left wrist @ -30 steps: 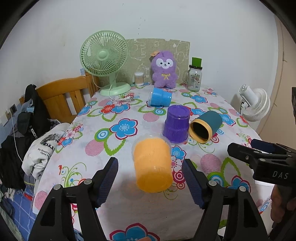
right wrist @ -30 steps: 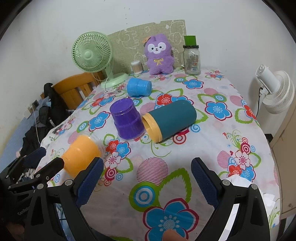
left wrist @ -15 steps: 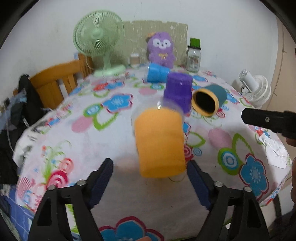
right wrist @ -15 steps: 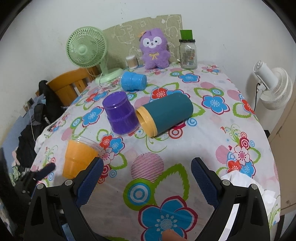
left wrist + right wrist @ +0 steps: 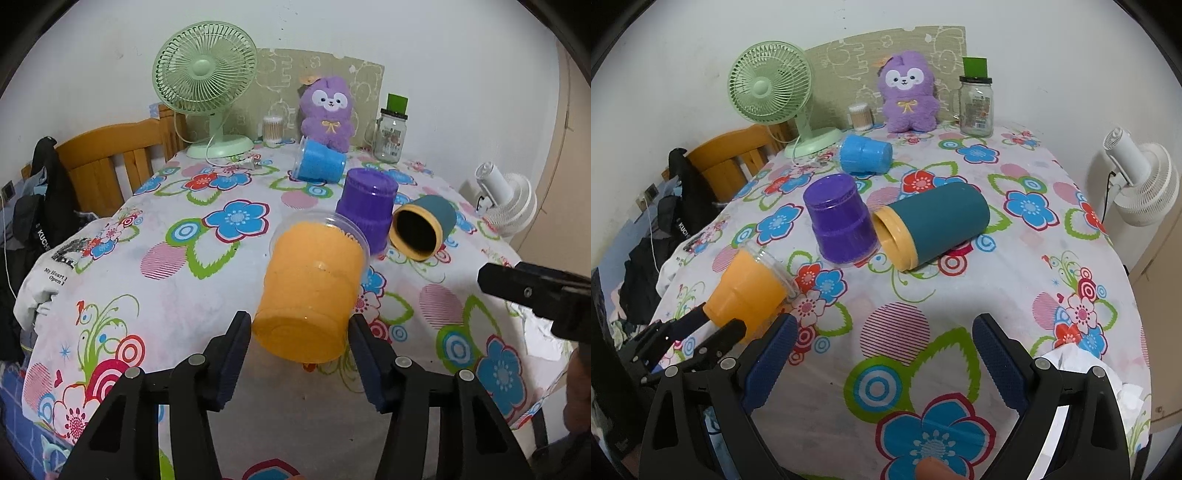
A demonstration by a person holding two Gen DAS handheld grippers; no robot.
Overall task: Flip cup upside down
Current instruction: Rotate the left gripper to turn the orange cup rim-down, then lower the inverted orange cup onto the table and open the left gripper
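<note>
An orange cup (image 5: pixel 314 288) with a clear rim is held tilted, its base toward the camera, above the flowered tablecloth. My left gripper (image 5: pixel 299 354) is shut on the cup's base. The right wrist view shows the same orange cup (image 5: pixel 750 291) lifted at the left, its rim pointing up and right. My right gripper (image 5: pixel 882 362) is open and empty over the near part of the table. A purple cup (image 5: pixel 367 206) stands upside down behind. A teal cup with a yellow rim (image 5: pixel 421 229) and a blue cup (image 5: pixel 319 162) lie on their sides.
At the back stand a green fan (image 5: pixel 207 81), a purple plush toy (image 5: pixel 327 110), a glass jar with a green lid (image 5: pixel 391 136) and a cotton-swab jar (image 5: pixel 272 129). A wooden chair (image 5: pixel 110 162) with clothes is at left, a white fan (image 5: pixel 506 199) at right.
My left gripper has closed on the orange cup's base and lifted and tilted it. The right gripper has barely moved.
</note>
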